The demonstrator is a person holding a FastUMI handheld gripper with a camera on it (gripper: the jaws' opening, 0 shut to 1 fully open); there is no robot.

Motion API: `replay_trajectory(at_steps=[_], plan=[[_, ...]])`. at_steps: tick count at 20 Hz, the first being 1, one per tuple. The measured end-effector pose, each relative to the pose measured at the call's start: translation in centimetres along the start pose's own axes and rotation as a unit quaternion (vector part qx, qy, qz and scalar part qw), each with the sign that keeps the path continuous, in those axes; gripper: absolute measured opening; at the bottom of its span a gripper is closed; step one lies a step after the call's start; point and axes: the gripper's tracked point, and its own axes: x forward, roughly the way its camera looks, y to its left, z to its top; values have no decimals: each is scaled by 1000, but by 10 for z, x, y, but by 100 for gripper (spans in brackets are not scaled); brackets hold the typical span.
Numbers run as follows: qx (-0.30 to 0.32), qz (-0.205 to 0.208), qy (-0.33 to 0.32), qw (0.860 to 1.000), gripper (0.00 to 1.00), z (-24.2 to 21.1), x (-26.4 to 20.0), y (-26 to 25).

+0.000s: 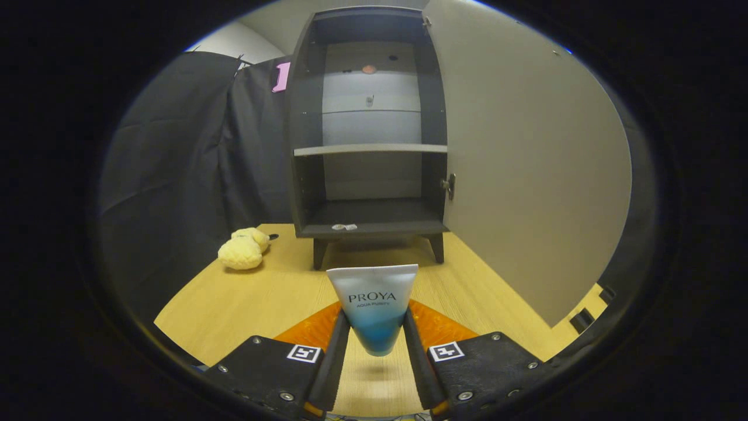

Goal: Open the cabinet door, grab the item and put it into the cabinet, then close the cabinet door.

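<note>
Wooden worktop (245,298), cabinet (369,126) ahead, door (526,164) swung open right. My tongs (376,342) pinching tube (374,307) by lower end, off worktop. Risk: narrow grip slips, or tube top clips shelf (370,149) or door edge going in.

The gripper view rides low over the light wooden tabletop (245,304), facing the open dark two-shelf cabinet (369,149) near ahead, fingers pinching a tube.
</note>
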Motion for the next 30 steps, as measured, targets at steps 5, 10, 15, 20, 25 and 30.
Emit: replay_trajectory(at_steps=[5, 10, 15, 20, 25, 30], plan=[[-27, 5, -25, 999, 53, 63, 13, 8], [-39, 11, -72, 997, 53, 148, 33, 17], [-29, 12, -95, 995, 53, 225, 81, 20], [-49, 6, -133, 990, 53, 291, 140, 23], [-51, 0, -148, 988, 53, 319, 207, 26], [-34, -8, -115, 993, 53, 296, 265, 21]])
